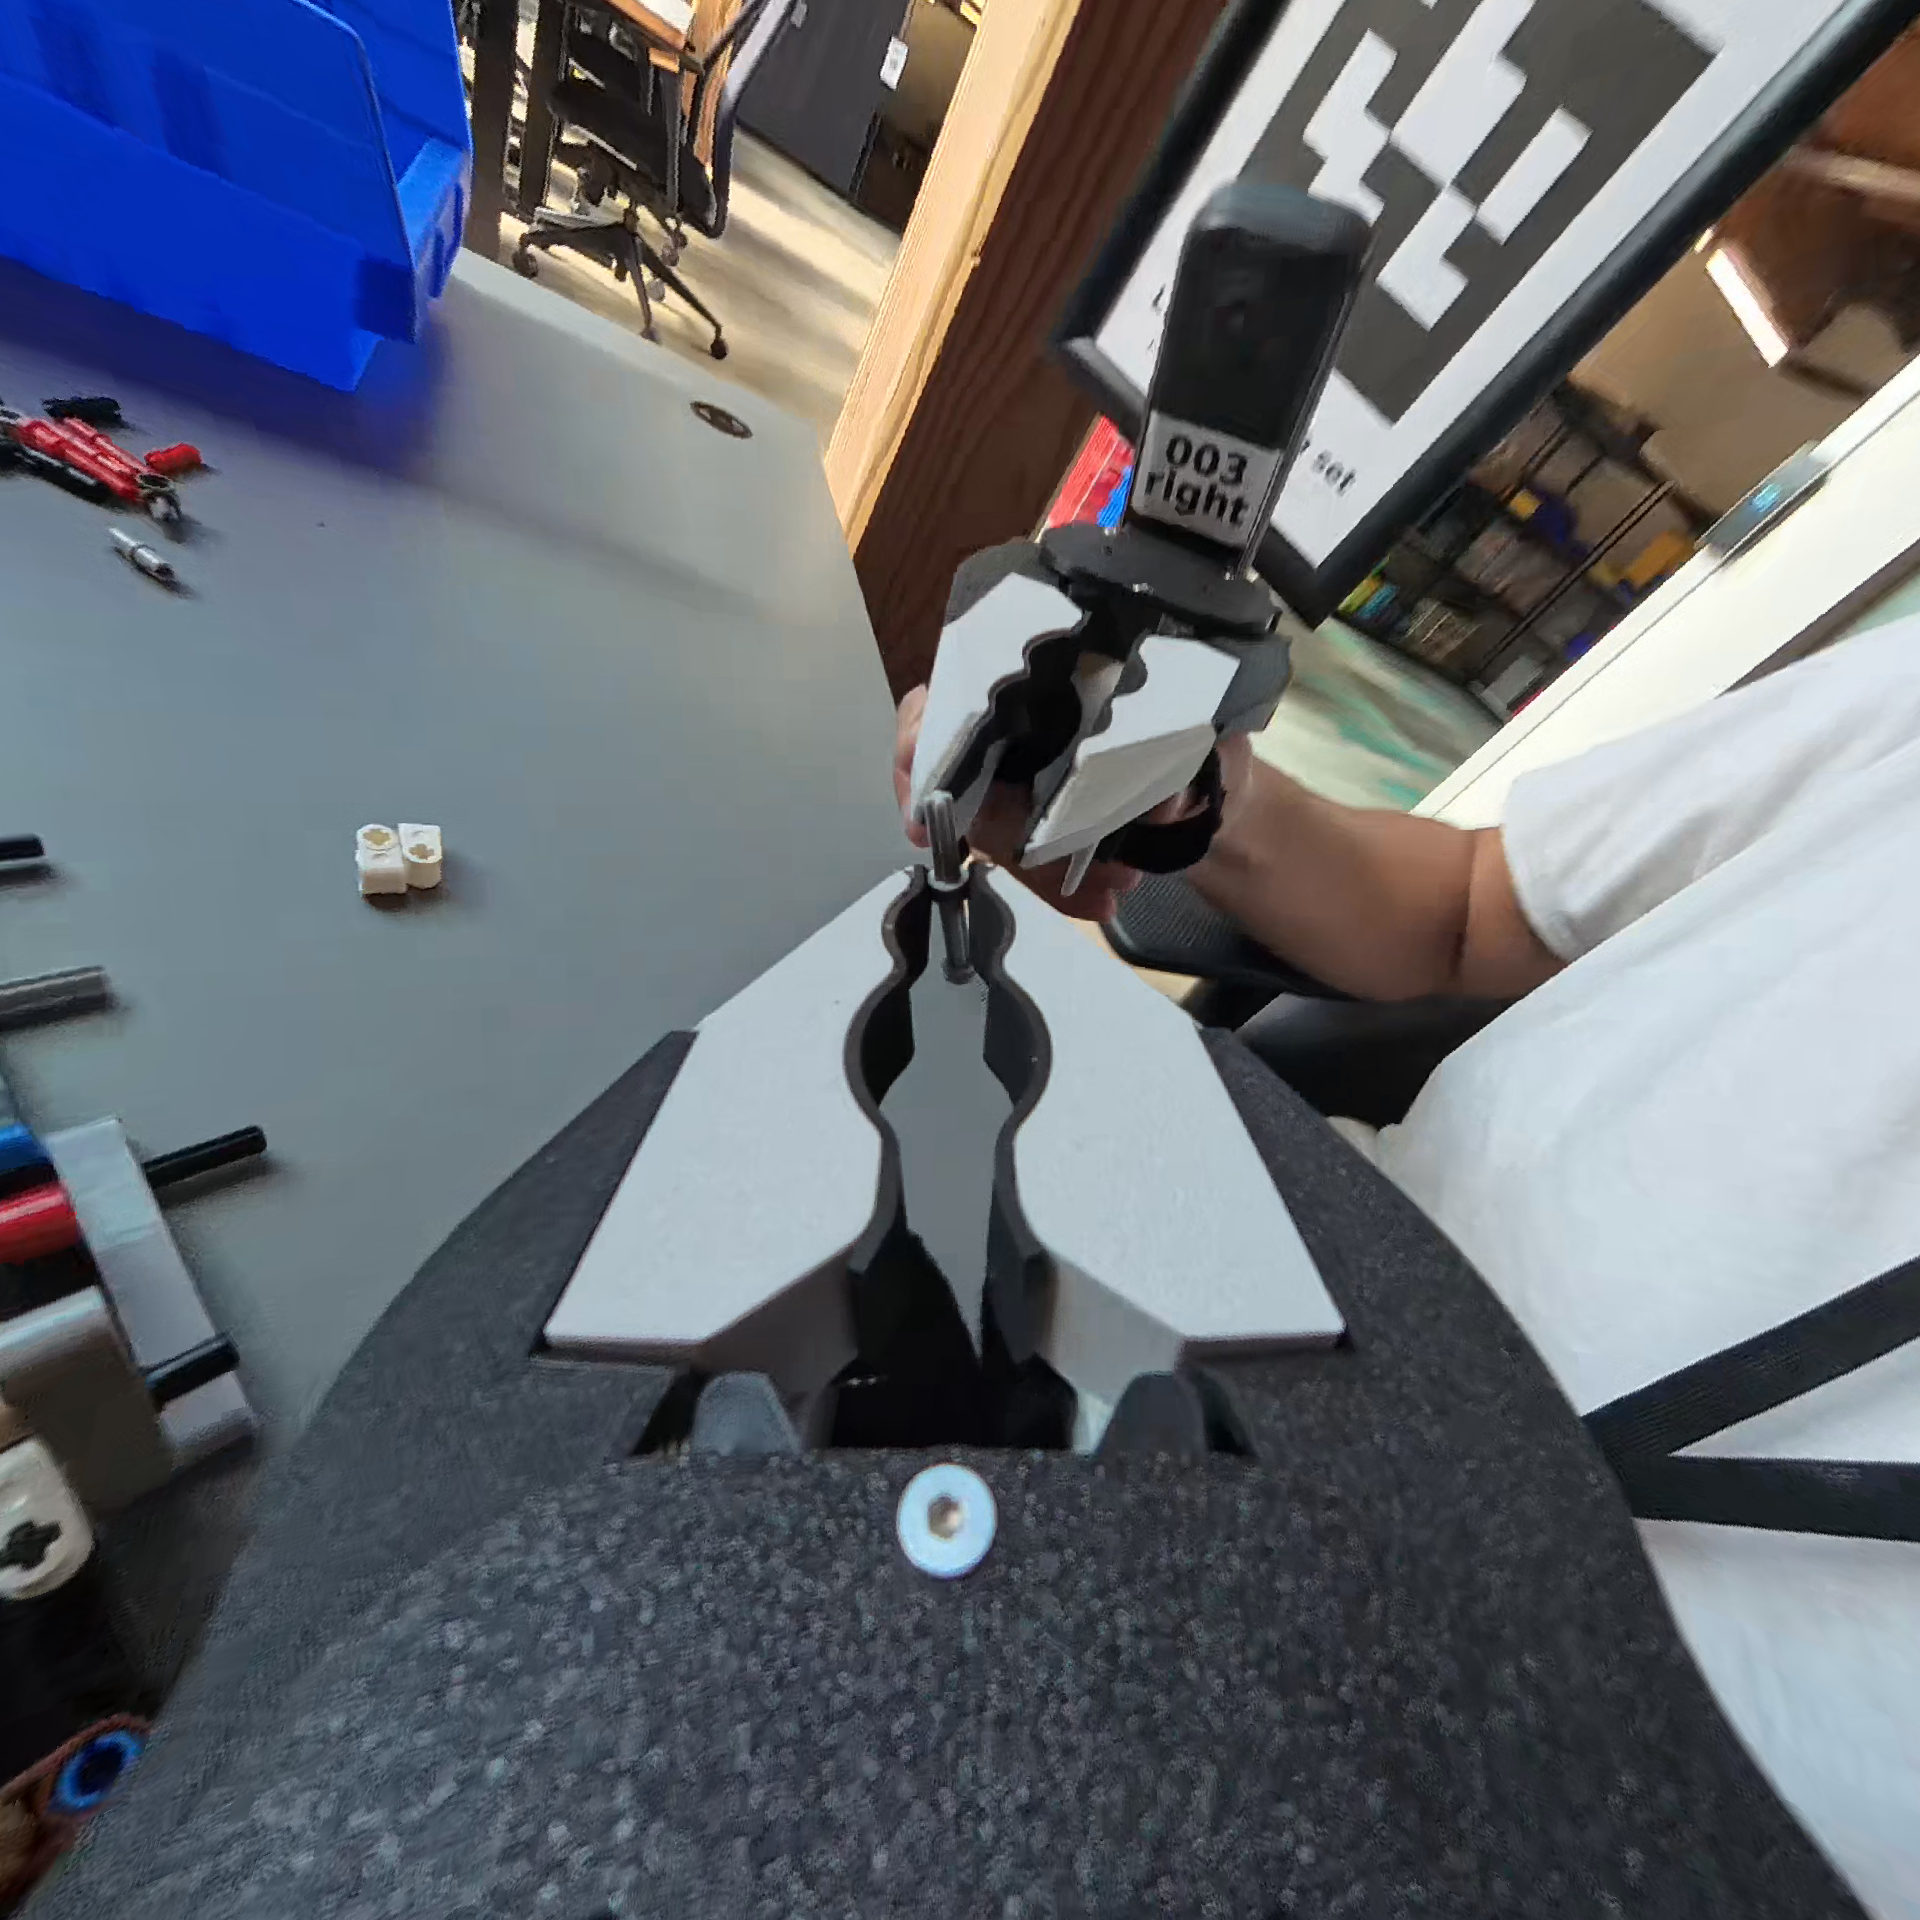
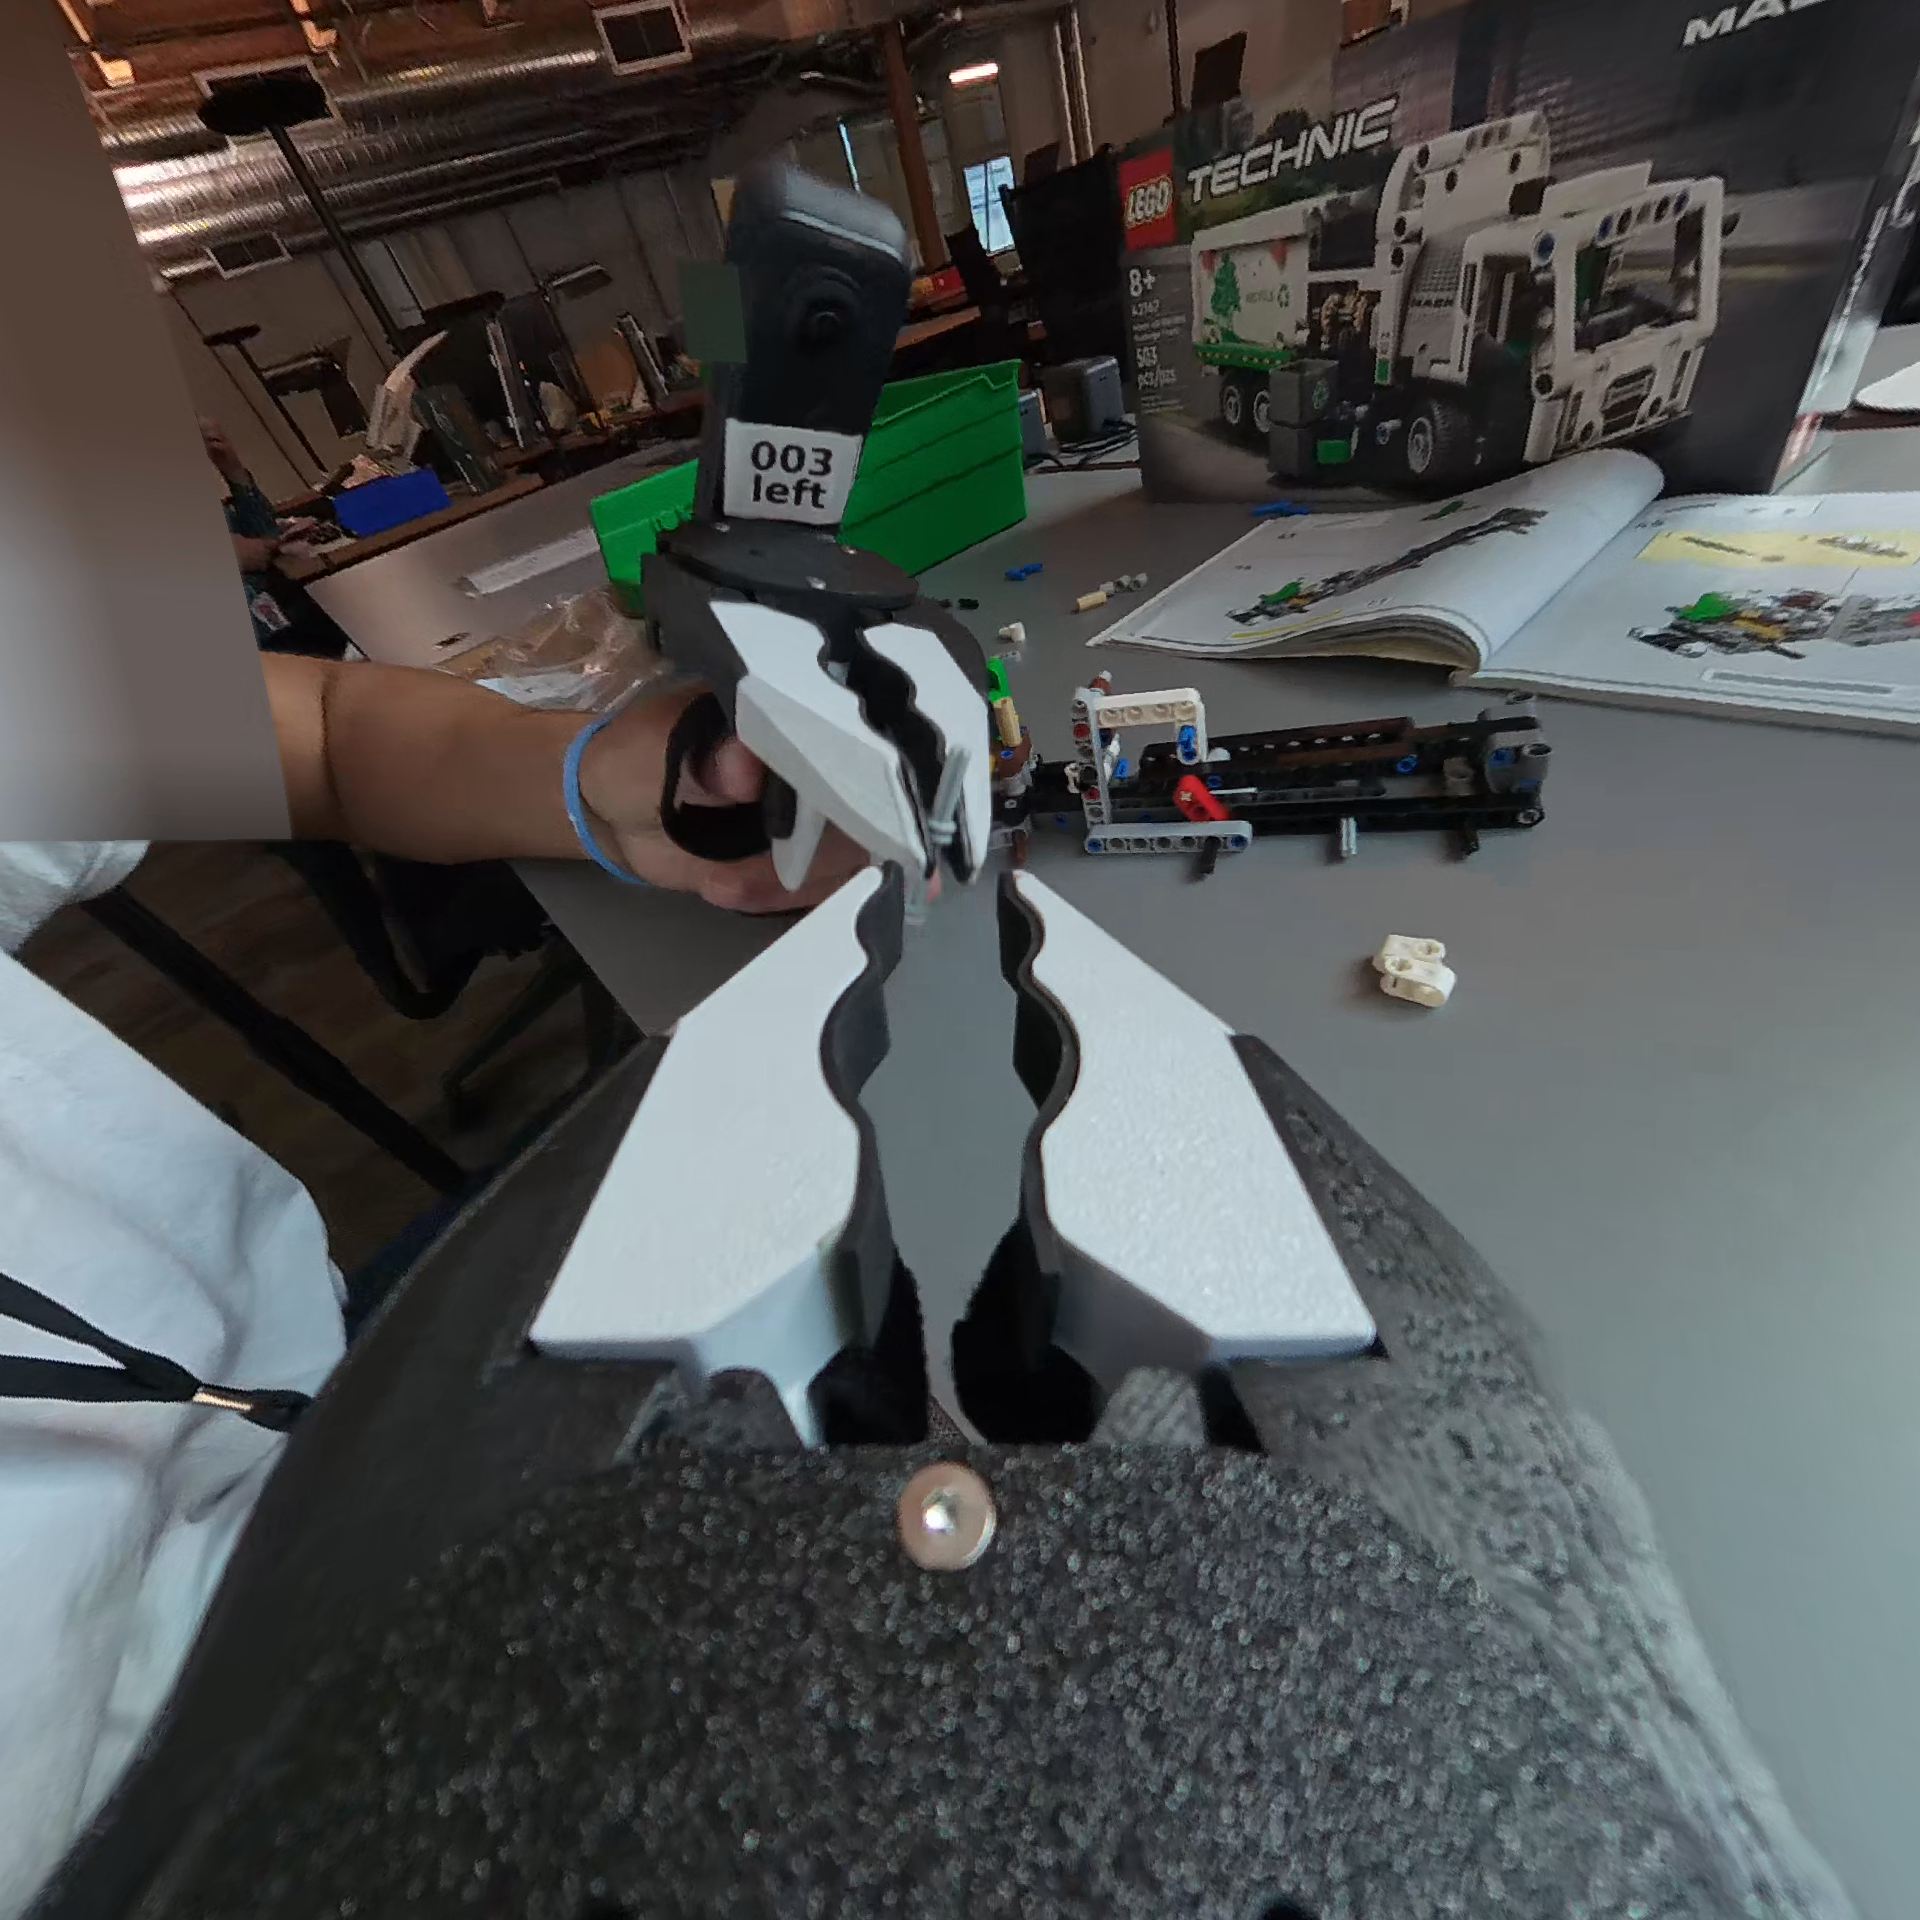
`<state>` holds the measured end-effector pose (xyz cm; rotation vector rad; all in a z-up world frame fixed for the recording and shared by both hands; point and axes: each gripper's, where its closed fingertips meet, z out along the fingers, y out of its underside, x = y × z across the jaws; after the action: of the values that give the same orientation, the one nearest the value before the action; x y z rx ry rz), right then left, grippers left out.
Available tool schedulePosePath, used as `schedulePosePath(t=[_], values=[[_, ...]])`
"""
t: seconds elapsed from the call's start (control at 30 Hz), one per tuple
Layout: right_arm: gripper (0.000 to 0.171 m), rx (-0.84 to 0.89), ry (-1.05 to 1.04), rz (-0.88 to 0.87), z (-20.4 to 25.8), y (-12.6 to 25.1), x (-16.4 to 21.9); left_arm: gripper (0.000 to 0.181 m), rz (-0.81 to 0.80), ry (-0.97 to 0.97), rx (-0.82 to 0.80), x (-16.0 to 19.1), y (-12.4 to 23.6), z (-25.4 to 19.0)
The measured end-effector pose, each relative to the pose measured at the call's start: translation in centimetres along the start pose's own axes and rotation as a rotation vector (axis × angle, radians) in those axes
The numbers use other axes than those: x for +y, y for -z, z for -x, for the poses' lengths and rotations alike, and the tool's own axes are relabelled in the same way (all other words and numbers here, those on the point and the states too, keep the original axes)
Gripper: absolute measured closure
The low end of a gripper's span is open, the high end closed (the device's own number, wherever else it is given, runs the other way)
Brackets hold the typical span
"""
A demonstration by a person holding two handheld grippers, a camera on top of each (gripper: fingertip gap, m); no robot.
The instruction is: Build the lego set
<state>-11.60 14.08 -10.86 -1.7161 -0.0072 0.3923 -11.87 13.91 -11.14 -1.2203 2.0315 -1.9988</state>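
My left gripper (image 1: 948, 885) is shut on a thin grey axle (image 1: 952, 925) with a small pale ring on it, held in the air over the table's near edge. It also shows in the right wrist view (image 2: 940, 862), with the axle (image 2: 948, 795) between its tips. My right gripper (image 2: 948, 883) is open and empty and faces the left one tip to tip. The axle's free end lies close to one right fingertip (image 1: 927, 821). A long black partly built chassis (image 2: 1299, 779) lies on the grey table (image 2: 1662, 1039) beyond.
A white connector piece (image 2: 1413, 971) lies loose on the table, also in the left wrist view (image 1: 400, 857). An open instruction booklet (image 2: 1507, 592), the set's box (image 2: 1455, 291) and a green bin (image 2: 935, 468) stand behind. A blue bin (image 1: 208, 177) and red parts (image 1: 83, 457) are left. The tips of both grippers are at nearly the same place.
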Motion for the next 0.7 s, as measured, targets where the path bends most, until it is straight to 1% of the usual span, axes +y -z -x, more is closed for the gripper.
schedulePosePath(t=[0.07, 0.1, 0.17, 0.27, 0.37, 0.5, 0.63, 0.7], values=[[0.151, 0.020, -0.007, 0.058, -0.1, -0.2, 0.9, 0.177, -0.109, 0.108, 0.060, -1.4, 0.9, 0.3], [0.146, 0.002, -0.032, 0.067, 0.4, -0.6, 1.2, 0.177, -0.148, 0.147, 0.084, -2.0, 1.3, 0.4], [0.142, -0.025, -0.099, 0.020, 1.2, -1.3, 0.9, 0.177, -0.194, 0.172, 0.097, -2.6, 1.8, 0.7], [0.143, -0.017, -0.185, -0.056, 1.0, -2.0, 0.4, 0.177, -0.196, 0.146, 0.109, -2.6, 1.6, 0.2], [0.148, -0.064, -0.257, -0.100, 1.4, -2.6, 0.0, 0.177, -0.199, 0.130, 0.137, -2.5, 1.3, -0.6], [0.170, -0.063, -0.256, -0.153, 1.6, -2.2, -0.4, 0.177, -0.190, 0.101, 0.127, -2.4, 1.1, -0.8], [0.171, -0.105, -0.251, -0.138, 1.8, -1.2, -0.4, 0.177, -0.164, 0.083, 0.152, -2.0, 1.0, -1.3], [0.171, -0.099, -0.241, -0.139, 1.4, -0.2, -0.5, 0.177, -0.140, 0.063, 0.155, -1.8, 0.9, -1.5]])
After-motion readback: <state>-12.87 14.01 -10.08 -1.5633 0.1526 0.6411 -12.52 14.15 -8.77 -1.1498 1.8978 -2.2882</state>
